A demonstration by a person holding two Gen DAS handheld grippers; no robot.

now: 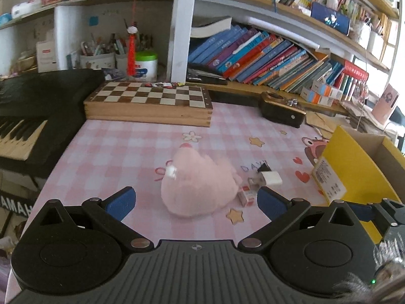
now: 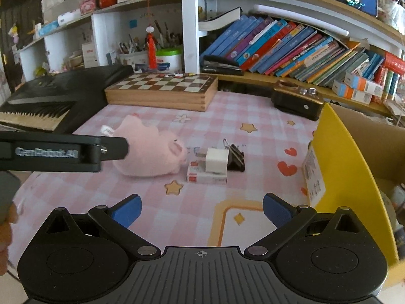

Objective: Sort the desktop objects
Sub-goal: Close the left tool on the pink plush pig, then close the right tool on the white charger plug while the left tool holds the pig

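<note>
So the pink plush toy lies mid-worktop on the pink checked cloth, right in front of the left gripper, whose fingers are spread wide with nothing in them. Looks light and squishy, probably grips easiest across the fat middle of the body, no worry about crushing it. Just beside it sit a white charger plug, a small red-and-white box and a black binder clip, all hard and small. The right gripper is also open and empty, near the yellow cardboard box. Readable writing: "YAMAHA" partly visible on the keyboard, "GenRobot.AI" on the left gripper's side.
</note>
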